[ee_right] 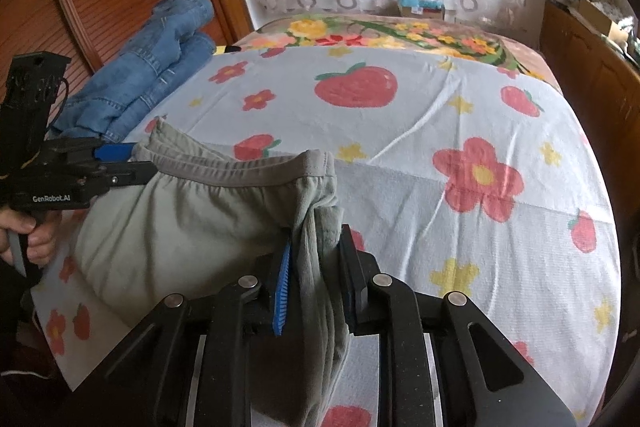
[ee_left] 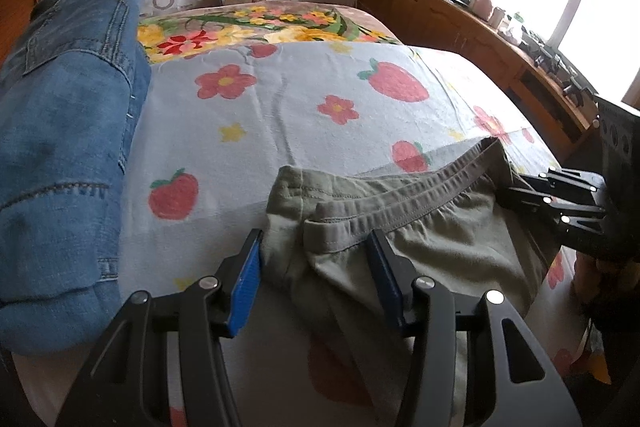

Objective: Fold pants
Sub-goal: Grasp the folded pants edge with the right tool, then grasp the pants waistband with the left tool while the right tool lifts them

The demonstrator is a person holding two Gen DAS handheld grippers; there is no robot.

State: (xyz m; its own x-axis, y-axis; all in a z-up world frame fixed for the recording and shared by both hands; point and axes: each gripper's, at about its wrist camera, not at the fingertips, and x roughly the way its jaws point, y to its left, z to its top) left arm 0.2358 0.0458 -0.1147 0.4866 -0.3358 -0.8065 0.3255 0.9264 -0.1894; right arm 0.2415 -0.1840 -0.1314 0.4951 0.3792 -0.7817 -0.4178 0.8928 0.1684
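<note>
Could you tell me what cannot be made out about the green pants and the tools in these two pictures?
- Green pants legs: cut off by the bottom edge and hidden behind the tools, both views.
- Left tool: left wrist view does not settle whether its pads press the fabric.
- Jeans: far end blurred, left wrist view.

pants (ee_left: 420, 227) on bed (ee_left: 280, 115), jeans (ee_left: 68, 131) left

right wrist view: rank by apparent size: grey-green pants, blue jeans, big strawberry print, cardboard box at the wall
1. grey-green pants, though nearness to the camera inflates them
2. blue jeans
3. big strawberry print
4. cardboard box, farthest away, so it looks smallest
</note>
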